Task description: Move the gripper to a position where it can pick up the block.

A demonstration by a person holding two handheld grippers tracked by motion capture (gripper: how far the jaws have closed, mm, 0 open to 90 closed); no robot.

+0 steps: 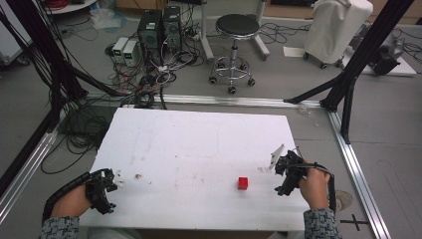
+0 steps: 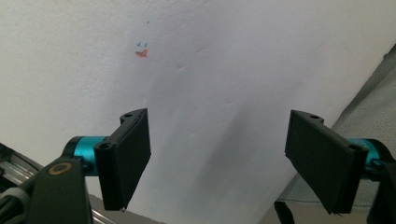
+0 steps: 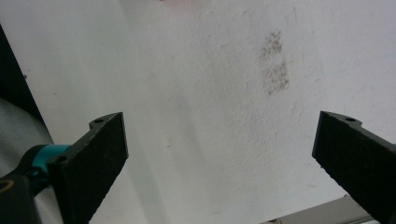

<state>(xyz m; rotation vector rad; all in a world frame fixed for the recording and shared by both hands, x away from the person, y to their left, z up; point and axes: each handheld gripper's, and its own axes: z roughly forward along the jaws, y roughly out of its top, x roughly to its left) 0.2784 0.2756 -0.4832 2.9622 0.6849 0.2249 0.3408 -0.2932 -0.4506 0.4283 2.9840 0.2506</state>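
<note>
Red cube [image 1: 243,182] lies just left of right gripper [image 1: 287,174] (nearer one); left gripper [image 1: 102,190] well apart. Both jaws spread, empty.

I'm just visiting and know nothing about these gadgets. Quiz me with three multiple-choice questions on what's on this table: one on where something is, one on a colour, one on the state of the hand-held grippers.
1. Which gripper is the small cube nearer to?
A. the left gripper
B. the right gripper
C. it lies midway between them

2. What colour is the cube?
A. blue
B. green
C. red

3. How do the fingers of both grippers stand?
A. both pairs apart, holding nothing
B. both pairs closed on the cube
C. one pair closed on a cable

Answers:
1. B, as the high view shows the cube on the white table just beside the right gripper, far from the left.
2. C, as it is bright red against the white.
3. A, as each gripper view shows a wide gap with only bare table between.
</note>
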